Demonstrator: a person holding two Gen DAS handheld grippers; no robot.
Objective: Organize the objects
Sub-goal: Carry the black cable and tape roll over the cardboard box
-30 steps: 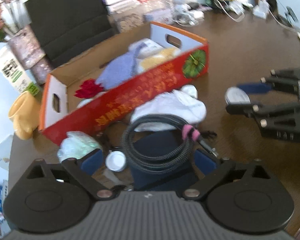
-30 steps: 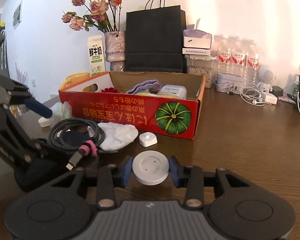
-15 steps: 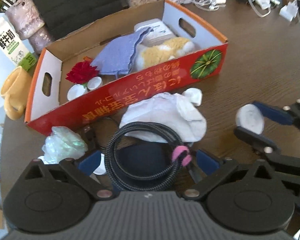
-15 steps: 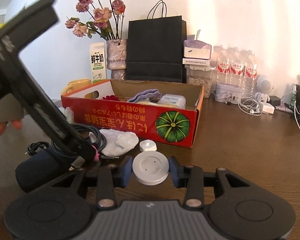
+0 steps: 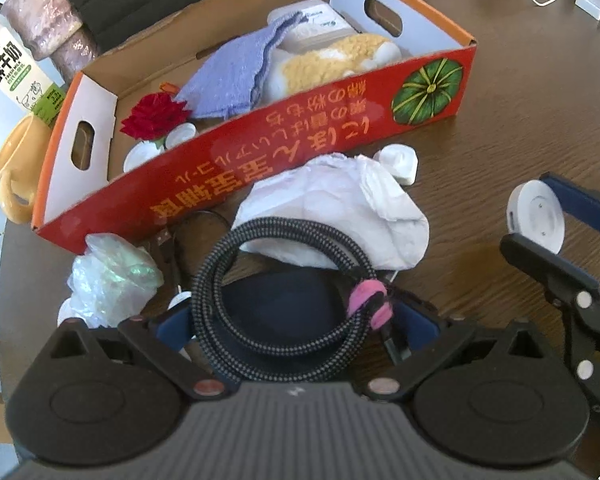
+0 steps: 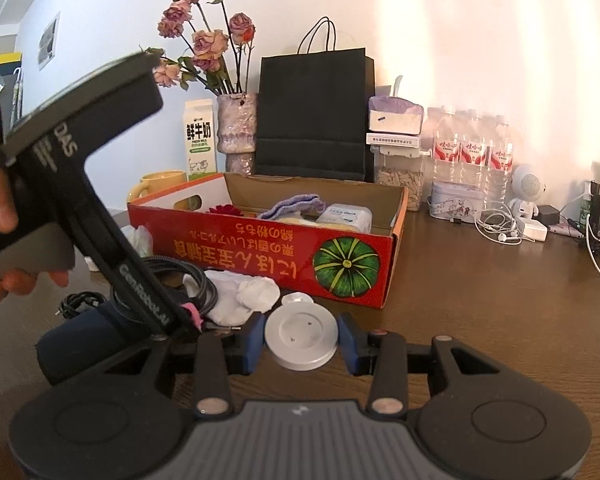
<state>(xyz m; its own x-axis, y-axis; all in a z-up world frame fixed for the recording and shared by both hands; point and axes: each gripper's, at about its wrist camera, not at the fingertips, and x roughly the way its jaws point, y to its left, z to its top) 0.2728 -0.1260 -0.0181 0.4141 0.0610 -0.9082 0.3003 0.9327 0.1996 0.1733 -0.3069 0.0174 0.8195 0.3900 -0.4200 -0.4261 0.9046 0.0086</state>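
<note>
- On the brown worktop (image 5: 520, 92), sorting into the red cardboard box (image 5: 284, 152) under way: purple cloth (image 5: 228, 76), red flower (image 5: 154, 116) and a plush item already inside.
- Right gripper (image 6: 300, 340) clenched on the white round puck (image 6: 300, 338), fingers (image 6: 250, 340) pressing either side, held just above the worktop in front of the box.
- Left gripper (image 5: 296, 320) angled steeply down over the coiled braided cable (image 5: 284, 304), which rests on a dark pouch (image 5: 276, 312); blue fingers (image 5: 174, 322) standing apart either side of the coil, not pressing it.
- Outside the box yet: white crumpled cloth (image 5: 340, 216), clear plastic wrap (image 5: 112, 276), small white cap (image 5: 398, 162).
- Likely next: closing on the coil, not the pouch beneath, then lifting clear over the box wall; puck to follow.
- Risk, as a judgement: loose loops slipping or snagging the white cloth touching the coil.
</note>
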